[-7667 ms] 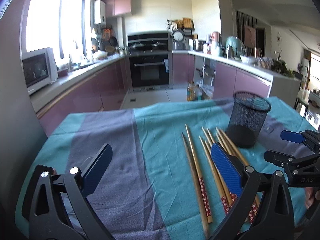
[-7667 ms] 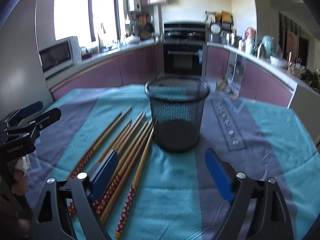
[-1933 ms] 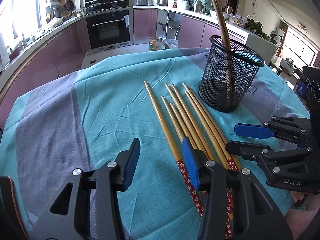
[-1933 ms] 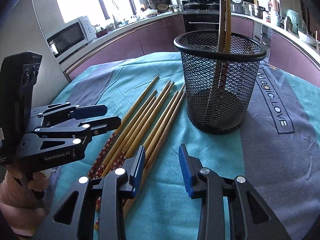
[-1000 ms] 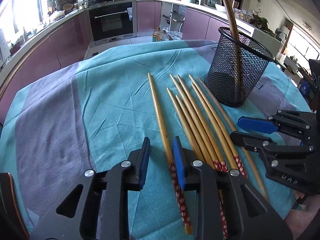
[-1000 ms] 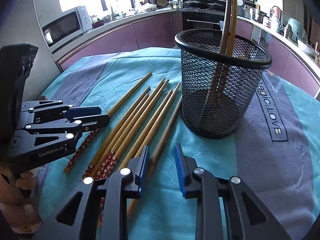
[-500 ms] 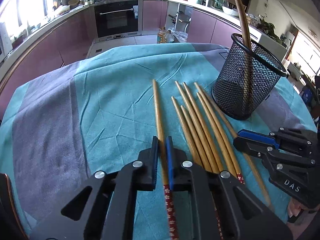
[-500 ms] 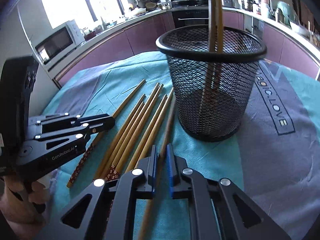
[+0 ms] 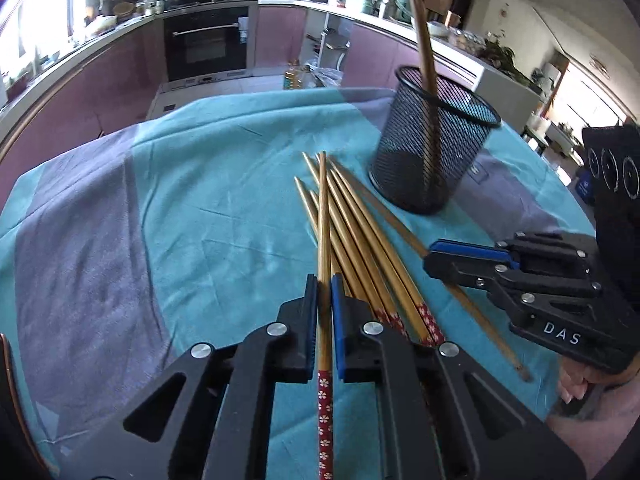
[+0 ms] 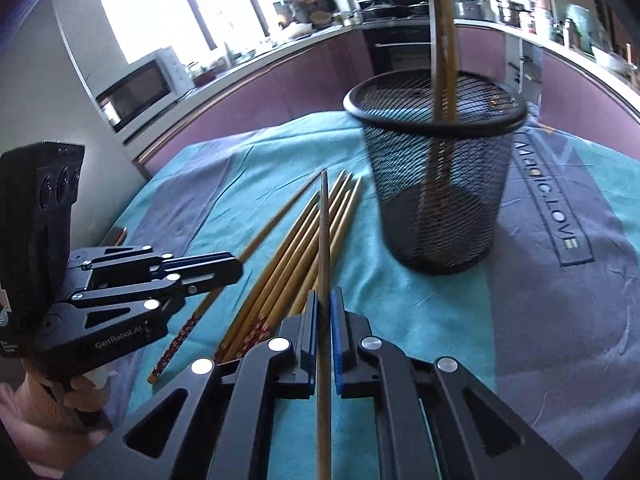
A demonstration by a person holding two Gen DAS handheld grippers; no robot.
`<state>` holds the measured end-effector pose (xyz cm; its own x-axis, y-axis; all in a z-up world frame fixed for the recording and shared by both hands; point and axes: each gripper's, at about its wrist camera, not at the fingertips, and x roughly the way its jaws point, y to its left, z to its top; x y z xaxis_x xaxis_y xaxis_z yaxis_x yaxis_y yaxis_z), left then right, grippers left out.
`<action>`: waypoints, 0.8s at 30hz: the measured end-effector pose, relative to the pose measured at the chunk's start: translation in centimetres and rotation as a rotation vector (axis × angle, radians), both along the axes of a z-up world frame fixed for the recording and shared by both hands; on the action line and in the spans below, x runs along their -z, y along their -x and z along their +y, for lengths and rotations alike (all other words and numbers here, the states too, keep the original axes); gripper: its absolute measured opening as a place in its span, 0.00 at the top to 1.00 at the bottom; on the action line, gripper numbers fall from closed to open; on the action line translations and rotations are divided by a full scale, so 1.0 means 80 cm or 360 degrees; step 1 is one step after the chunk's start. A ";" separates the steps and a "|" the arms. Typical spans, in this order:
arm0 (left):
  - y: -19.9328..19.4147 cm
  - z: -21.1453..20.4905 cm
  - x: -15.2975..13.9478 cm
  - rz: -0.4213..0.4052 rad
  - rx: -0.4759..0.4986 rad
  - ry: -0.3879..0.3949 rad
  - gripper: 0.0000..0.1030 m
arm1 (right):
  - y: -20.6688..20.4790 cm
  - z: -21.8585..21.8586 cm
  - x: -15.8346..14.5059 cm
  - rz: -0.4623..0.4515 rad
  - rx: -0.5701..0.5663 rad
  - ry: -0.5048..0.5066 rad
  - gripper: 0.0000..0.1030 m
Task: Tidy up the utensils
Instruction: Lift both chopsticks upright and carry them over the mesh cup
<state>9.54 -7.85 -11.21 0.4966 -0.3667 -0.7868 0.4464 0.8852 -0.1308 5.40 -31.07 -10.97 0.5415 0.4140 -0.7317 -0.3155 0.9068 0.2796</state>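
My left gripper (image 9: 324,284) is shut on a wooden chopstick (image 9: 324,216) with a red flowered end and holds it above the other chopsticks (image 9: 360,236) lying on the cloth. My right gripper (image 10: 324,300) is shut on a plain brown chopstick (image 10: 323,236) that points toward the black mesh cup (image 10: 438,184). The cup holds two chopsticks (image 10: 442,20) upright. In the left wrist view the cup (image 9: 434,148) stands at the far right. The right gripper (image 9: 472,258) shows there, and the left gripper (image 10: 224,266) shows in the right wrist view.
The table is covered by a teal and grey-purple cloth (image 9: 180,208). Kitchen counters with purple cabinets (image 10: 280,80), an oven (image 9: 206,44) and a microwave (image 10: 140,88) stand beyond the table's far edge.
Both grippers have closed fully on a chopstick each and lifted them off the cloth. The left chopstick now crosses over the pile.
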 end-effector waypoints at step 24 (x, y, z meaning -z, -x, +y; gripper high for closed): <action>-0.043 -0.004 0.015 0.0104 0.0018 -0.0042 0.92 | -0.011 0.004 -0.003 0.0002 -0.0026 0.0067 0.94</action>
<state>12.96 -8.14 -12.42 0.4398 -0.3509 -0.8267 0.4478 0.8836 -0.1368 6.31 -30.76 -10.71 0.5342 0.3913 -0.7493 -0.3299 0.9126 0.2414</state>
